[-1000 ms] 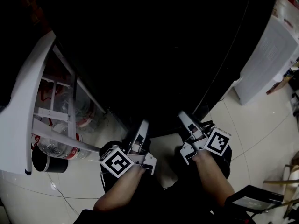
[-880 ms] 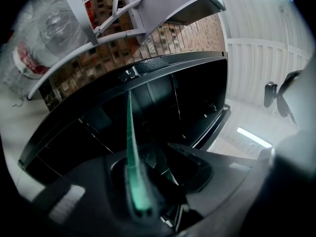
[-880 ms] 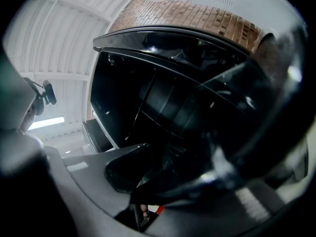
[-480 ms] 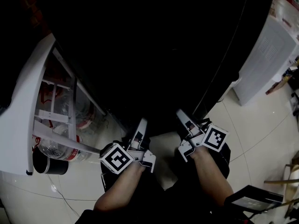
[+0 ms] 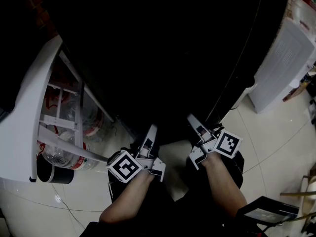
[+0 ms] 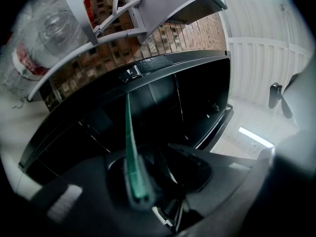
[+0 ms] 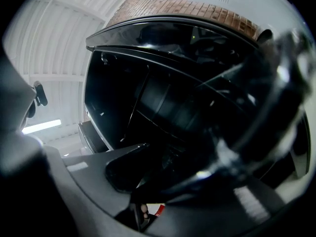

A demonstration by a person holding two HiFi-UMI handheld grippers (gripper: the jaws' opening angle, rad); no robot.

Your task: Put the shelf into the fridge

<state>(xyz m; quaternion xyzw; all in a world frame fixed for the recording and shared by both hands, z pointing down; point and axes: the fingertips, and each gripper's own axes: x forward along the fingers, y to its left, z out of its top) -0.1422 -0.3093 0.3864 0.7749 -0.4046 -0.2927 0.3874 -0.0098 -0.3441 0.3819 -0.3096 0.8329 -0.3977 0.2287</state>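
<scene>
The shelf is a clear glass pane with a green edge (image 6: 129,142). In the left gripper view it runs edge-on from between the jaws toward the fridge. My left gripper (image 6: 148,184) is shut on it. In the right gripper view the pane's blurred edge (image 7: 237,147) crosses from lower left to upper right, and my right gripper (image 7: 168,181) grips it. In the head view both grippers, left (image 5: 149,138) and right (image 5: 196,128), point side by side into the dark open fridge (image 5: 163,58); the pane itself hardly shows there.
The open white fridge door (image 5: 24,117) stands at the left, with plastic bottles (image 5: 59,157) in its racks and a black cup (image 5: 52,174) below. A white appliance (image 5: 284,63) stands at the right on the tiled floor (image 5: 266,147). Inside the fridge are dark ledges (image 7: 128,98).
</scene>
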